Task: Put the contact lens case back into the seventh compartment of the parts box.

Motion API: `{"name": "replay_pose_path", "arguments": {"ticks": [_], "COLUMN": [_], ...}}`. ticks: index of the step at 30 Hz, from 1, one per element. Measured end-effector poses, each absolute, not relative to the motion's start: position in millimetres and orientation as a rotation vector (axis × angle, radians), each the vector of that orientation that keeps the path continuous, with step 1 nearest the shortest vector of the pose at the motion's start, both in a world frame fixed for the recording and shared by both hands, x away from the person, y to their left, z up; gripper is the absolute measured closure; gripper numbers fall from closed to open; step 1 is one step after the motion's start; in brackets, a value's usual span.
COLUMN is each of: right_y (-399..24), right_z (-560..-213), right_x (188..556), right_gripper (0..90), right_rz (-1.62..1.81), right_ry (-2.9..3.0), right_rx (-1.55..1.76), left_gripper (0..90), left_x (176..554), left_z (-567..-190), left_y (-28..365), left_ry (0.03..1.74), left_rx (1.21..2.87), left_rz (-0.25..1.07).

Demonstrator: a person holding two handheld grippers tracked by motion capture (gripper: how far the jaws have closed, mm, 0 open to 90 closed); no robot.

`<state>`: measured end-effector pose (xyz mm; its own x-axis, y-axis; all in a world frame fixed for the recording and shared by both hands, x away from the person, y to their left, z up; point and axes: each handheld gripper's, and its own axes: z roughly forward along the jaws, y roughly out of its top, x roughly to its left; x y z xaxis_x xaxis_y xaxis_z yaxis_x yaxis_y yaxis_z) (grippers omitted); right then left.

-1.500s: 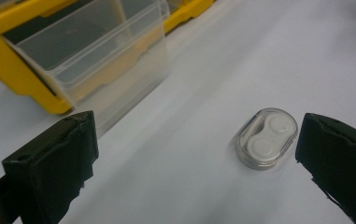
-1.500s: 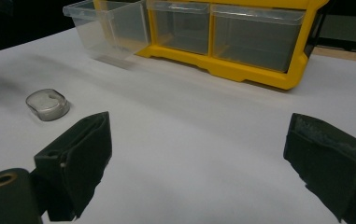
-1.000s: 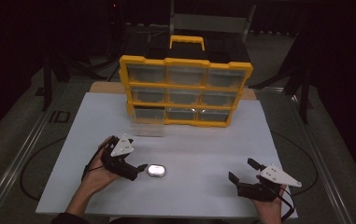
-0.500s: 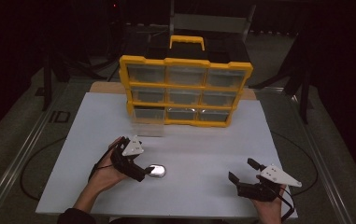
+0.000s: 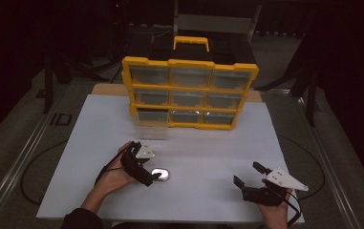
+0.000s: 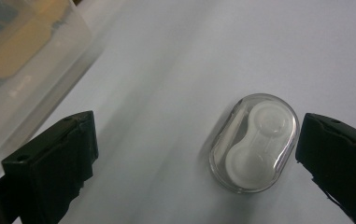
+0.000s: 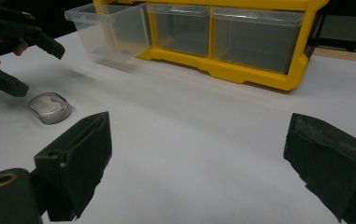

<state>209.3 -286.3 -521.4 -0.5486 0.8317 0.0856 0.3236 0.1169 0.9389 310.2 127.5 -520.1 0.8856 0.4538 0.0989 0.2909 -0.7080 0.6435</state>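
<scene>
Clear plastic case (image 5: 161,174) lies on the white table (image 5: 208,143), lower centre of the high view, left gripper (image 5: 152,179) poised at it; right gripper (image 5: 249,174) lower right, jaws spread. Left gripper view: jaws wide, case (image 6: 254,142) between them, nearer the right jaw. Right gripper view: jaws wide, case (image 7: 50,108) at left, yellow organizer (image 7: 222,37) along the top with one clear drawer (image 7: 108,30) pulled out.

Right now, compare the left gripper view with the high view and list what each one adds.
Left gripper view: the two round white wells inside the clear case, which lies between the open jaws, closer to the right one. High view: the yellow drawer cabinet with its handle, and the right gripper open near the table's front edge. Both: the case on the white table and the pulled-out clear drawer.
</scene>
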Motion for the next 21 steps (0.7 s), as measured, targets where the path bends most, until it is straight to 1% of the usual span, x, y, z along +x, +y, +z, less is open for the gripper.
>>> {"name": "replay_pose_path", "arguments": {"ticks": [7, 9, 12, 14, 20, 21], "right_y": [-286, -286, -286, -285, -286, -286], "right_z": [-521, -521, -521, -522, -522, -522], "right_x": [209, 209, 209, 210, 209, 209], "right_gripper": [7.7, 7.7, 7.7, 7.7, 7.7, 7.7], "right_rz": [1.433, 1.434, 1.435, 1.432, 1.437, 1.437], "right_ry": [1.932, 1.933, 1.933, 1.938, 1.937, 1.936], "right_rx": [1.118, 1.117, 1.117, 1.114, 1.114, 1.115], "left_gripper": [0.1, 0.1, 0.2, 0.2, 0.3, 1.5], "left_x": [312, 313, 313, 314, 312, 311], "left_z": [-524, -526, -527, -528, -532, -533], "left_y": [123, 117, 113, 109, 95, 94], "left_ry": [0.496, 0.468, 0.462, 0.453, 0.403, 0.398], "left_rx": [2.46, 2.512, 2.536, 2.561, 2.654, 2.662], "left_rz": [0.299, 0.288, 0.297, 0.277, 0.271, 0.269]}}
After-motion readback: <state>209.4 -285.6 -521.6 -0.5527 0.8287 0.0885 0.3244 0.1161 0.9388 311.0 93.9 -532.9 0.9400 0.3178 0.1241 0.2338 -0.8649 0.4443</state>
